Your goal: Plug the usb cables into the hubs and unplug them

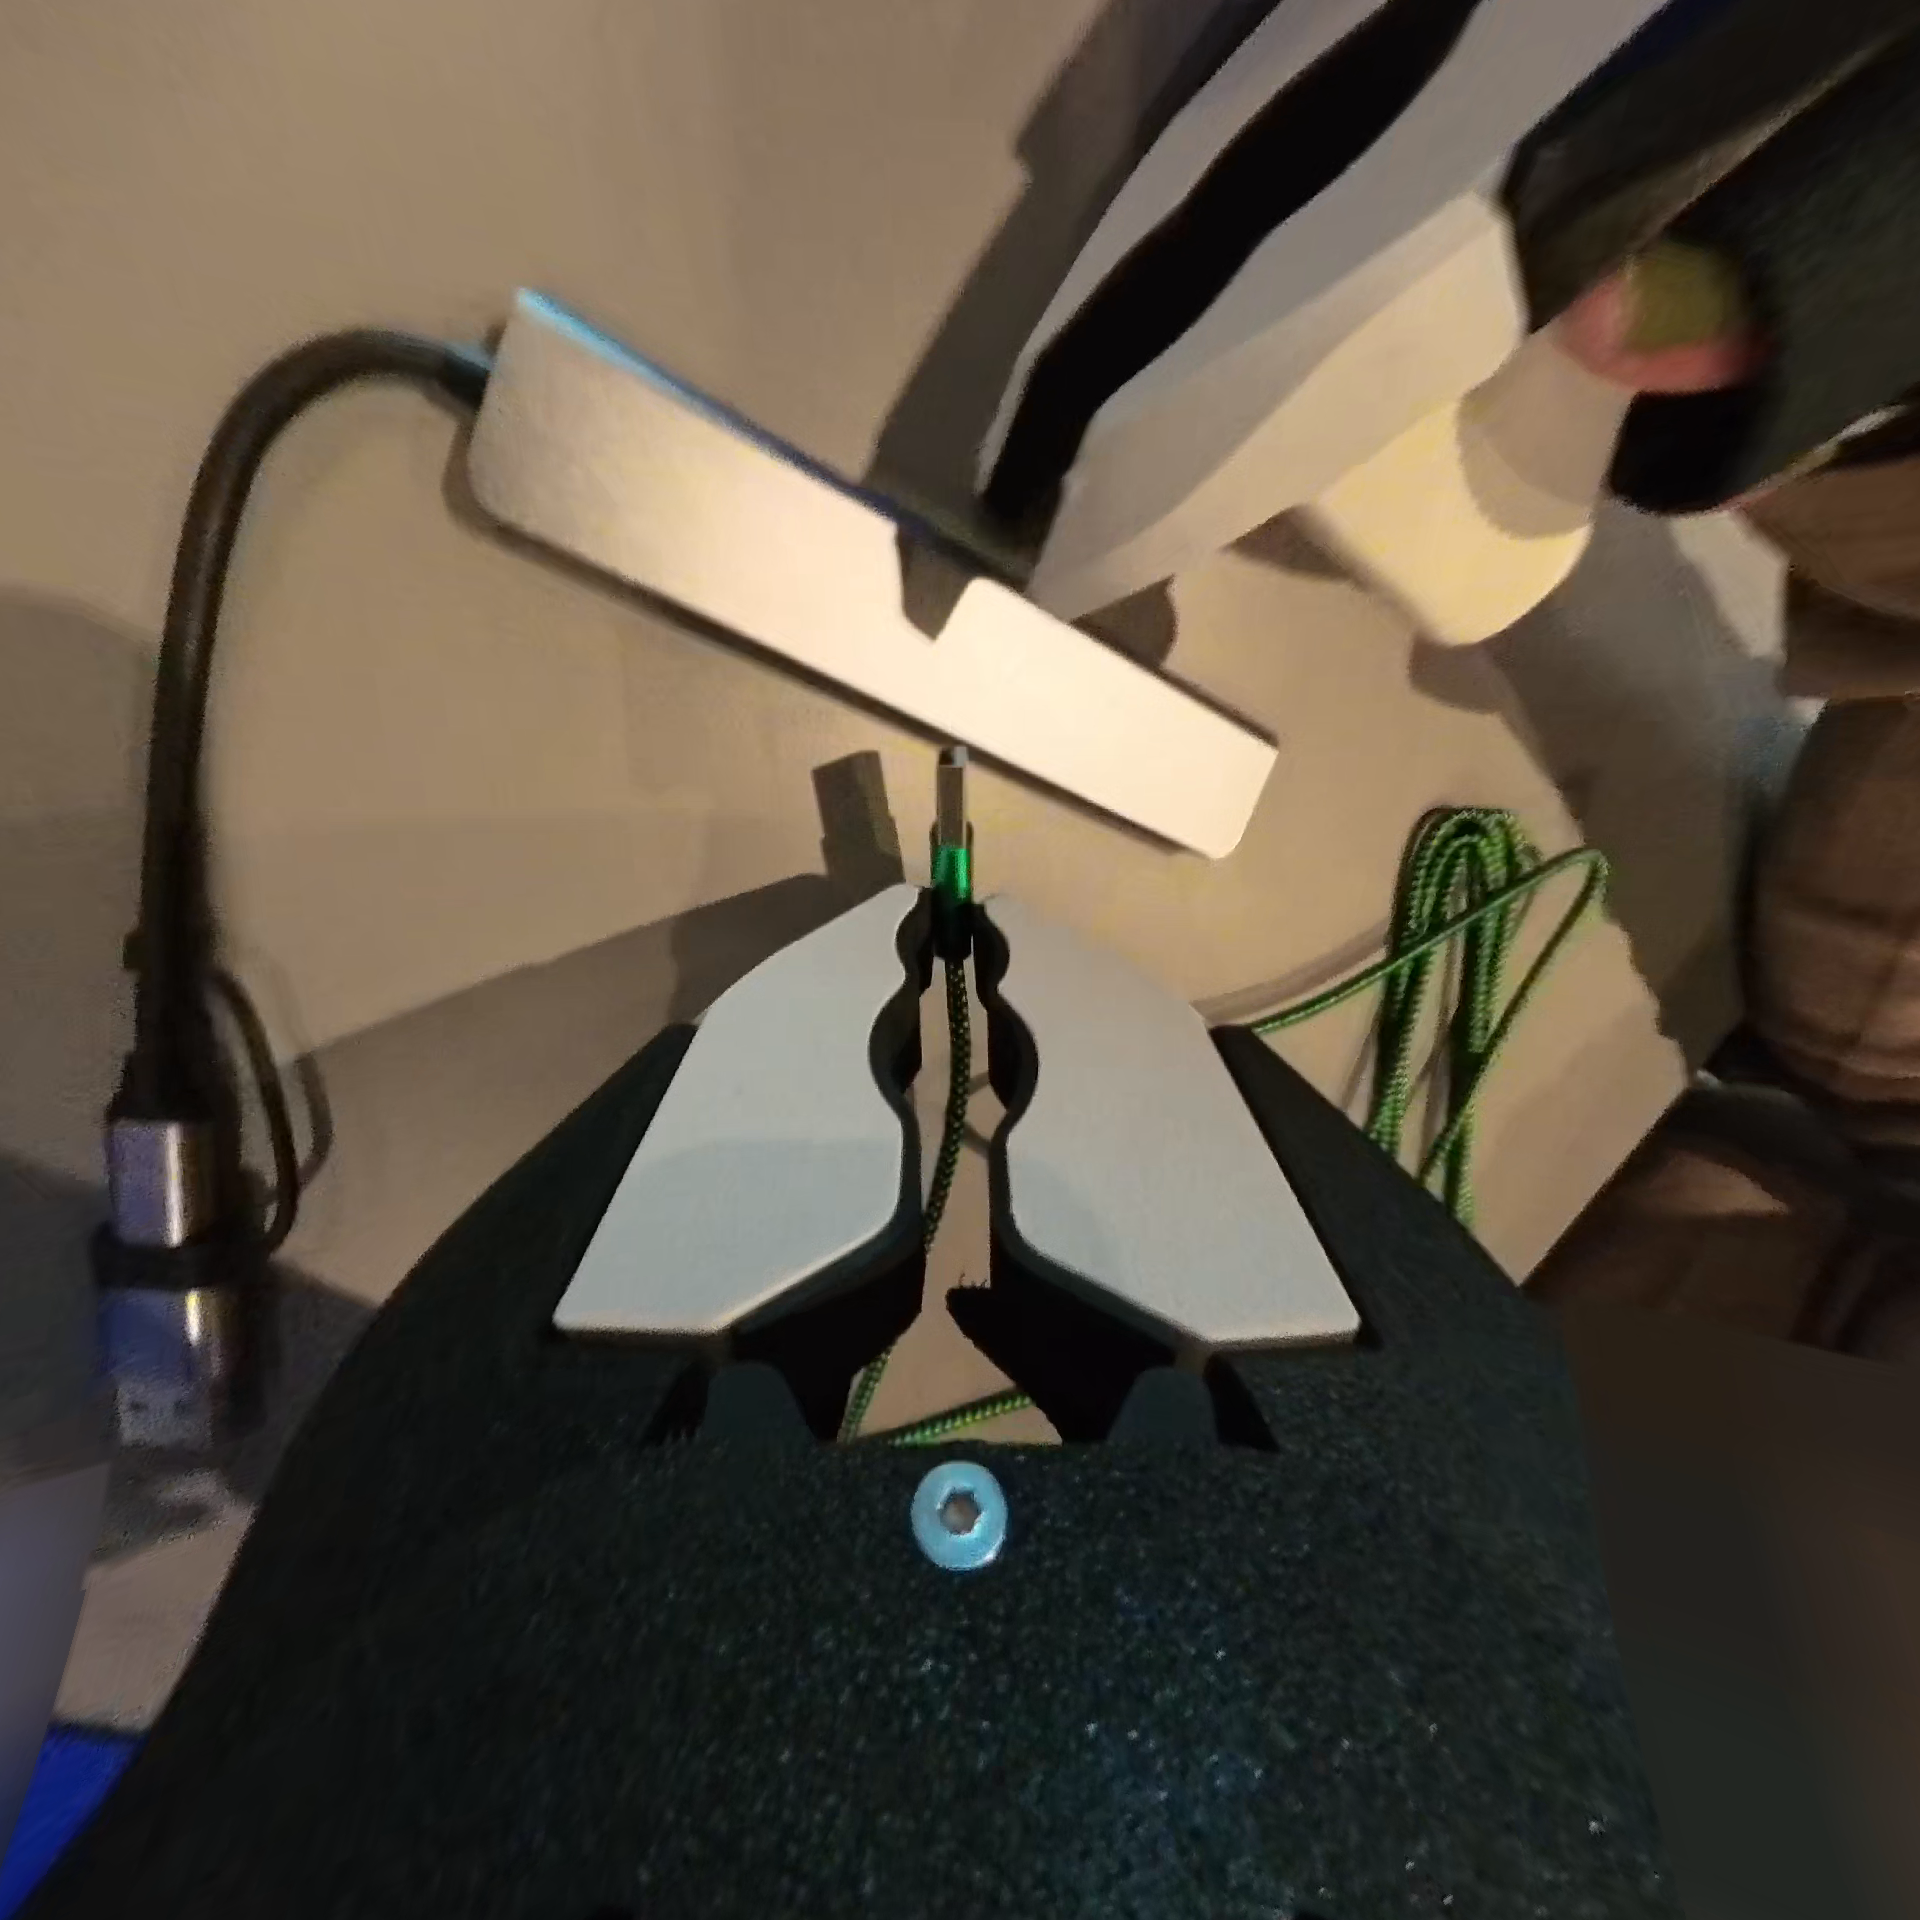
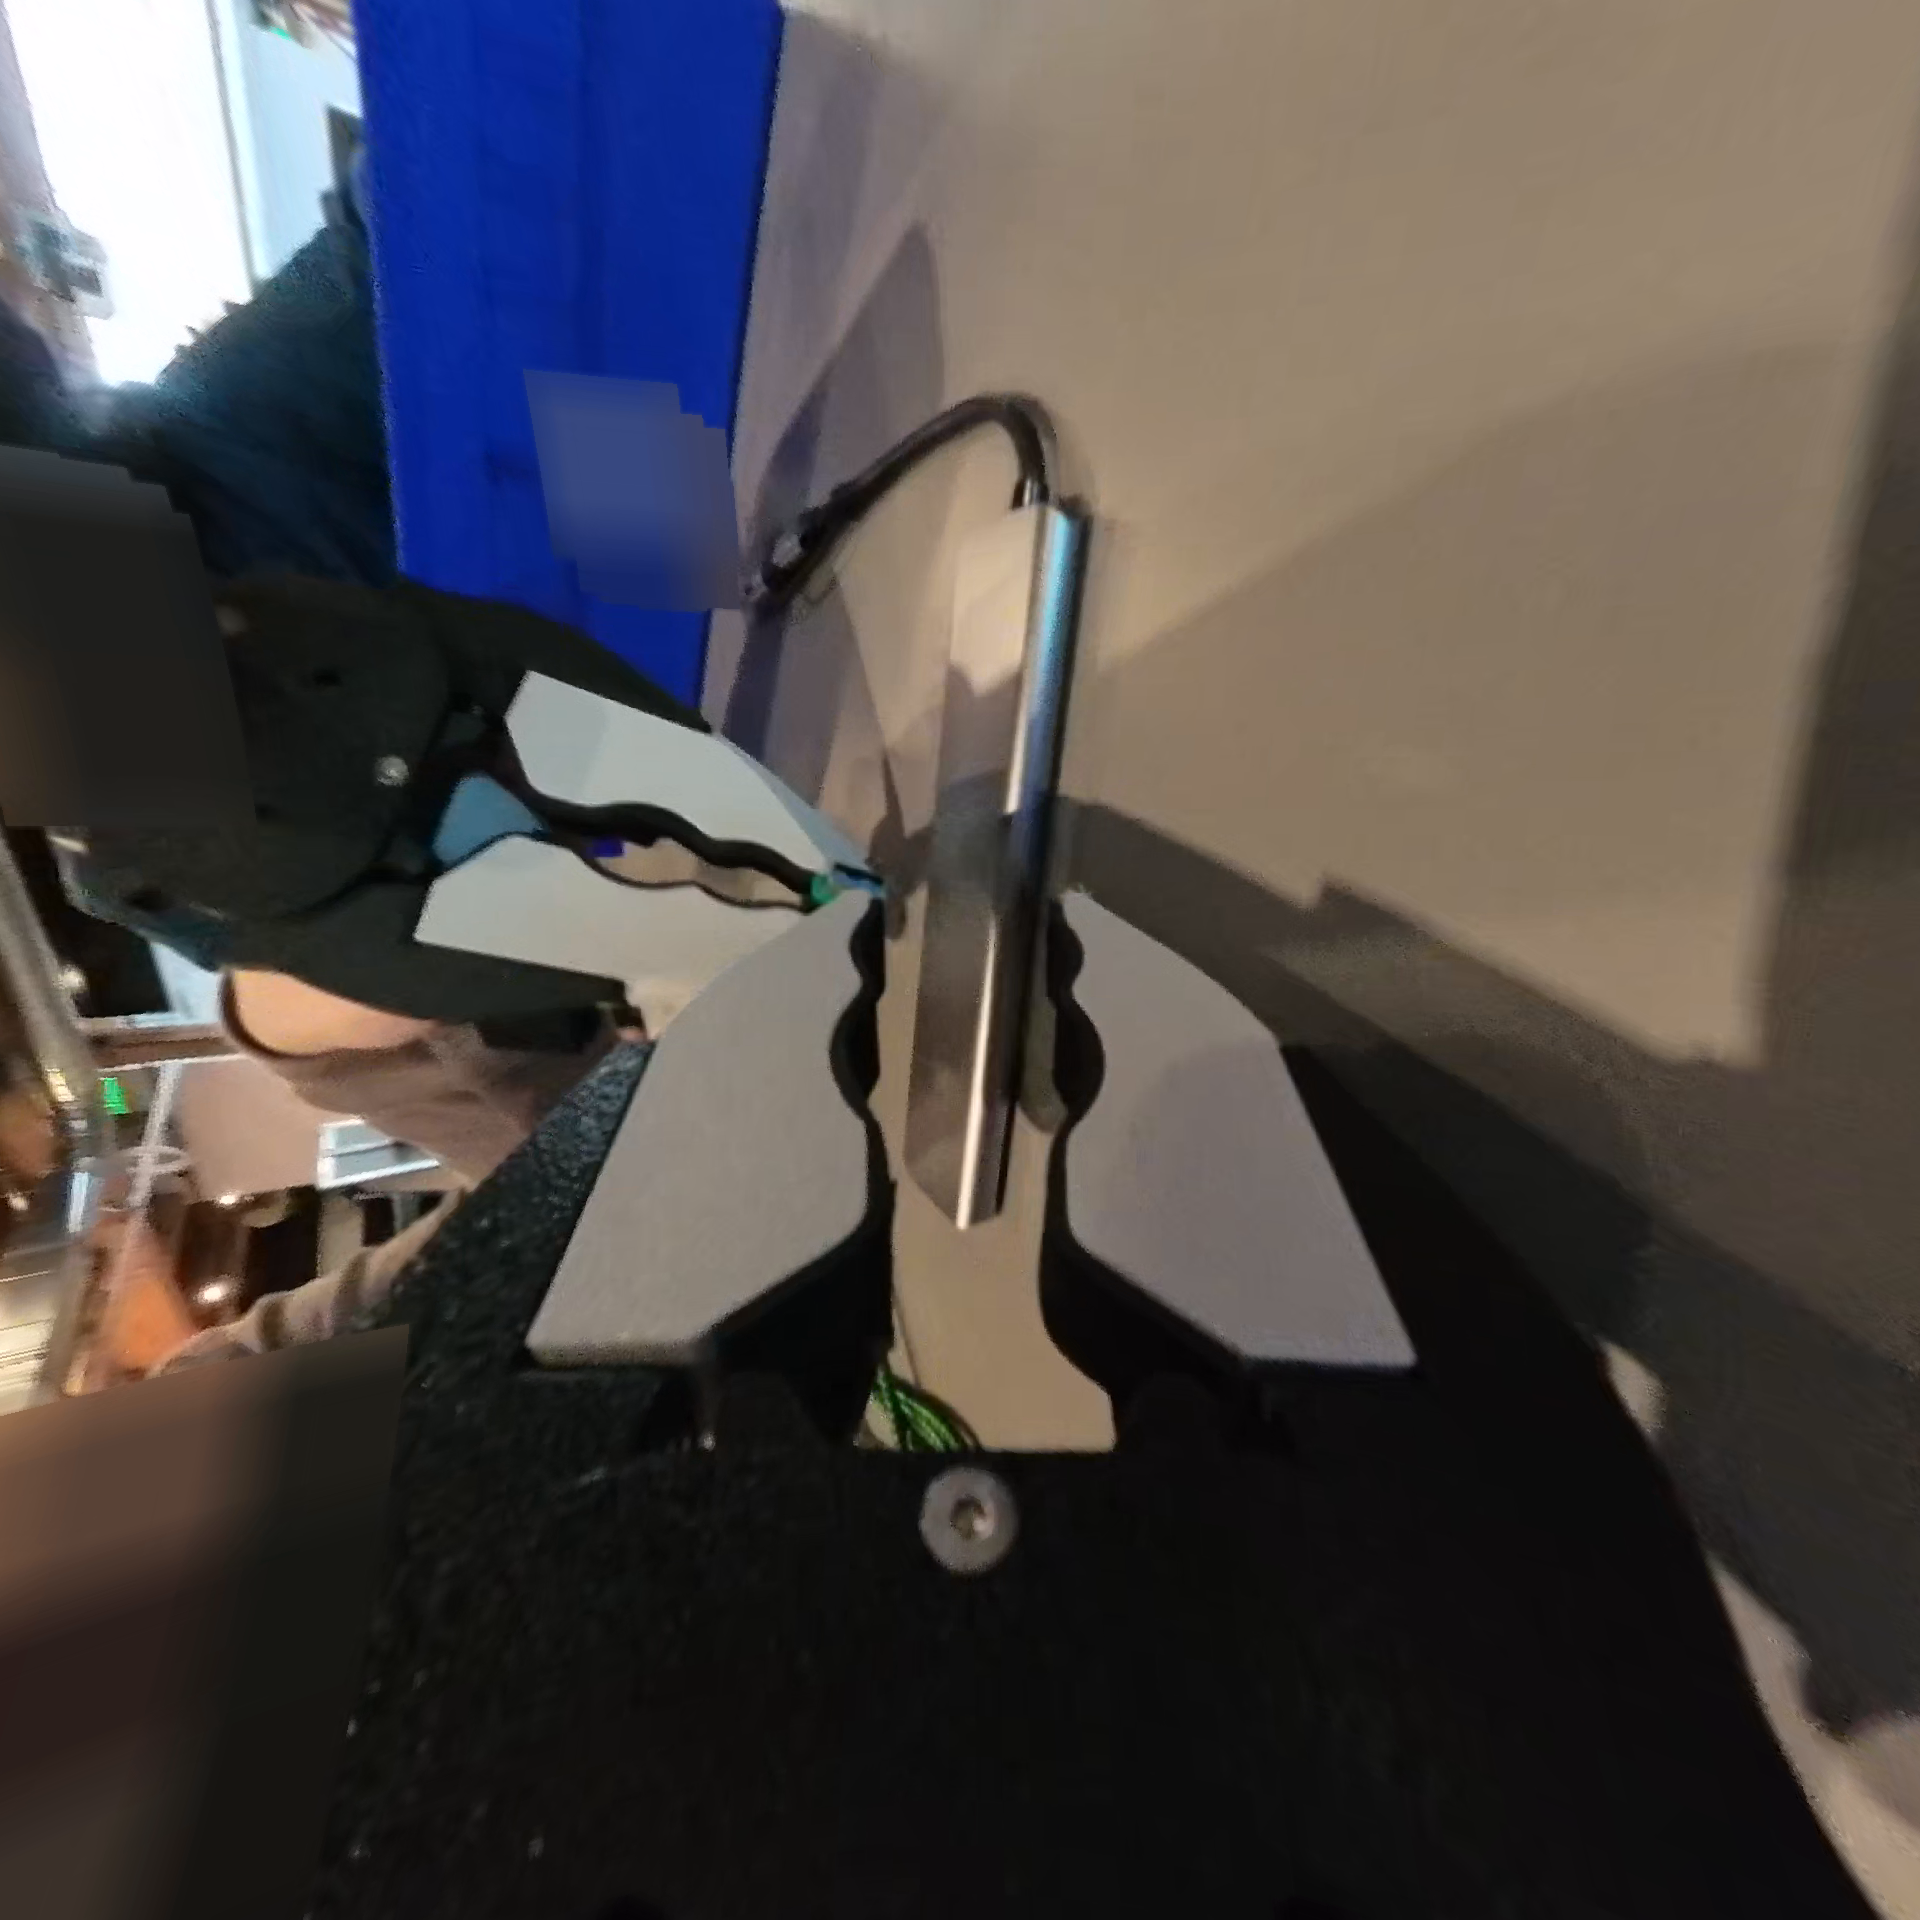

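The left gripper was clamped on the green braided USB cable just behind its metal plug. The plug tip sat right at the long edge of the silver hub, whether inserted could not be told. The right gripper held the hub edge-on above the pale table. The hub's black lead curved down toward the table's left side.

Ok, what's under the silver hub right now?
The green cable's metal plug points up at the silver hub, held by the left tongs. The hub's ports are hidden, so whether it's inserted isn't visible.
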`<state>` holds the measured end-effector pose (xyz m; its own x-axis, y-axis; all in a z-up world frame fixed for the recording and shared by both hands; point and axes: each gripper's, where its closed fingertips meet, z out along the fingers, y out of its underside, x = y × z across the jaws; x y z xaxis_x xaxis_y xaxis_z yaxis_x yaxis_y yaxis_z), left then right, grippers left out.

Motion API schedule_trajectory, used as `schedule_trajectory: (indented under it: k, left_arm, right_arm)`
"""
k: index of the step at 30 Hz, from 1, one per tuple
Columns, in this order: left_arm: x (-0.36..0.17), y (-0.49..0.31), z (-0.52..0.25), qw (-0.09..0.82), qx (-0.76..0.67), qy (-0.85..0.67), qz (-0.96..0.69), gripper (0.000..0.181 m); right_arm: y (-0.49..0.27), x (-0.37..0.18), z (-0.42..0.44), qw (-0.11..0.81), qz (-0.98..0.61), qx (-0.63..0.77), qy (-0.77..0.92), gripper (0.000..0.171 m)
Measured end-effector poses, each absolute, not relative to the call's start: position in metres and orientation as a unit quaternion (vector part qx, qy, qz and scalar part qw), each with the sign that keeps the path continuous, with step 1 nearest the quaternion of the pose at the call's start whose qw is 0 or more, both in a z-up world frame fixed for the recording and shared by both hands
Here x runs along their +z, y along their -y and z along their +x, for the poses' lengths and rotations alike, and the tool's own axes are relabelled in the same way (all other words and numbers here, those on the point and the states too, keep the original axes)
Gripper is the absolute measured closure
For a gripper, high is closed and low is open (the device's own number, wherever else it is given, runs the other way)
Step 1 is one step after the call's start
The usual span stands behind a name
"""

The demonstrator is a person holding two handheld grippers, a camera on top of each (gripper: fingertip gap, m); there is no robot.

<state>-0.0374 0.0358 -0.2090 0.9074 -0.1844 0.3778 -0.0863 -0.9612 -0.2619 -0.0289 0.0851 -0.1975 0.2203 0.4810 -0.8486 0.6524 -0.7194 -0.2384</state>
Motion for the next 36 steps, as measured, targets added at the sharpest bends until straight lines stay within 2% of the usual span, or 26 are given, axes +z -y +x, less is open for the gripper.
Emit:
schedule_trajectory:
  k: [7, 12, 20, 23, 28, 33, 36]
  left_arm:
    - [-0.213, -0.032, -0.038, 0.105, -0.186, -0.068, -0.975, 0.174]
    - [-0.212, -0.032, -0.038, 0.107, -0.197, -0.063, -0.973, 0.174]
    - [-0.210, -0.026, -0.044, 0.127, -0.198, -0.063, -0.970, 0.174]
    - [-0.197, -0.026, -0.055, 0.175, -0.192, -0.041, -0.965, 0.174]
    - [-0.184, -0.024, -0.074, 0.245, -0.168, -0.013, -0.955, 0.174]
    - [-0.172, -0.028, -0.082, 0.286, -0.146, -0.010, -0.947, 0.174]
    - [-0.167, -0.027, -0.084, 0.298, -0.139, -0.010, -0.944, 0.174]
  right_arm:
    - [-0.068, -0.200, -0.026, 0.093, 0.779, -0.453, -0.423, 0.143]
    - [-0.057, -0.197, -0.038, 0.128, 0.756, -0.500, -0.403, 0.143]
    - [-0.056, -0.193, -0.042, 0.114, 0.743, -0.527, -0.396, 0.140]
    - [-0.060, -0.186, -0.043, 0.070, 0.733, -0.527, -0.424, 0.139]
    - [-0.067, -0.184, -0.041, -0.081, 0.739, -0.447, -0.498, 0.123]
    - [-0.051, -0.203, -0.034, -0.125, 0.766, -0.335, -0.535, 0.107]
    - [-0.047, -0.207, -0.030, -0.147, 0.766, -0.288, -0.555, 0.106]
